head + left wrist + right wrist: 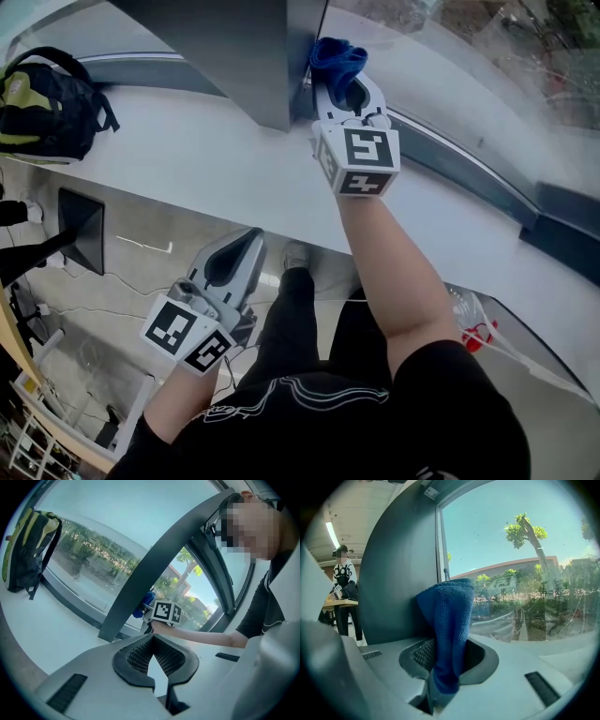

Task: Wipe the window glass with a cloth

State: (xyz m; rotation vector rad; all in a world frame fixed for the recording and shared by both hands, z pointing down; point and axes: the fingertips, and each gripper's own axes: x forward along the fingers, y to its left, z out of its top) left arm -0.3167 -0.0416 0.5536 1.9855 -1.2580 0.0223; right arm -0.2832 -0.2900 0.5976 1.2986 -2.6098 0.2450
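The right gripper [343, 86] is clenched on the blue cloth [337, 56]. In the right gripper view the cloth [447, 634] rises from between the jaws as a folded tongue, with its long axis running along the jaws and its free end leading.

You hold it over the far edge of the white sill [216, 159], just beside the foot of the dark pillar [253, 56]. The window glass [450, 37] lies ahead of the cloth and to its right, and from the pillar the pane runs off rightward along the sill's far edge. That is the relation governing your next stroke: the pillar [398, 573] closes off the left, so the open glass [525, 550] is reached by pressing forward and sweeping right. No view settles whether the cloth's tip already touches the pane.

The left gripper [153, 641] has its jaw tips together on nothing. You carry it low [230, 267], outside the sill's near edge and well apart from the glass, so the right hand is plainly the nearer one and the one to wipe. A backpack [47, 98] sits toward the sill's left end, clear of the likely sweep.
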